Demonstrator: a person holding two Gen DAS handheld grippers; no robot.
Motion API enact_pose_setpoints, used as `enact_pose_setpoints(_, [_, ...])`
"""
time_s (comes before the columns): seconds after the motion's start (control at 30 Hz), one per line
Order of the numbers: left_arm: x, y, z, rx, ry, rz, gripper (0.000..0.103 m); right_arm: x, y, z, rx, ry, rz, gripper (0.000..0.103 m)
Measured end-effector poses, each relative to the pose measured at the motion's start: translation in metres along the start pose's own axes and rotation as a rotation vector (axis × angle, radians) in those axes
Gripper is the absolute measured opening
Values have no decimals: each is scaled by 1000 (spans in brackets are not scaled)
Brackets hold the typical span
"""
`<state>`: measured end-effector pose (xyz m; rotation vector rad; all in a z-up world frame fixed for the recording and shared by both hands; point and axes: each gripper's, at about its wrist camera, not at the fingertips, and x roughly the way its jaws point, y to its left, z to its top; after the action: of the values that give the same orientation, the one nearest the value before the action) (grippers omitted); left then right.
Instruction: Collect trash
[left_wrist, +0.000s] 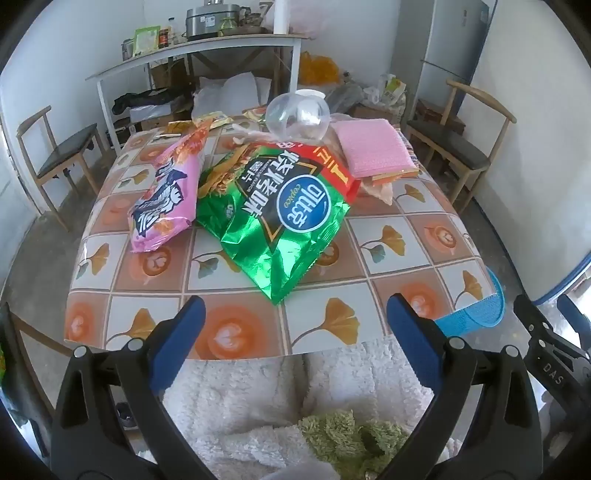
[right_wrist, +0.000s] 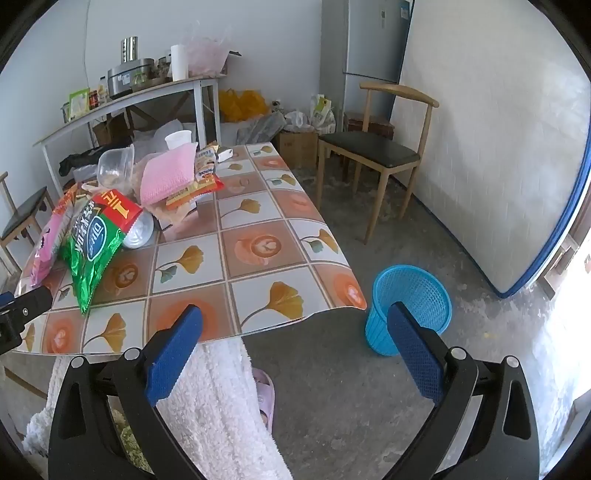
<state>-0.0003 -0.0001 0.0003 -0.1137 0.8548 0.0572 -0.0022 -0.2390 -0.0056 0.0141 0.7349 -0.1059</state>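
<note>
Both my grippers, left (left_wrist: 295, 325) and right (right_wrist: 295, 328), released; green bag (left_wrist: 280, 218) on worktop (left_wrist: 332, 325), bin (right_wrist: 408, 306) beside the worktop.

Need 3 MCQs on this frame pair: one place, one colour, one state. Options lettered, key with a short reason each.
1. Where is the blue plastic mesh wastebasket?
A on the table
B on the floor beside the table's corner
C on a chair

2. What colour is the crinkled foil snack bag nearest the table's front edge?
A green
B yellow
C white

3. How do both grippers stand?
A open, empty
B shut on a bag
C shut, empty

Key:
1 B, it stands on concrete by the tiled-pattern table.
2 A, green foil with a red top.
3 A, left gripper and right gripper have nothing between their blue pads.
</note>
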Motion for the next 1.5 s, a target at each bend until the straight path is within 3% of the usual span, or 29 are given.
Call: enact_pose_setpoints(1.5, [2,5,-3,-4,10,-1,95,-2,4,-3,-16,-4,-5,97])
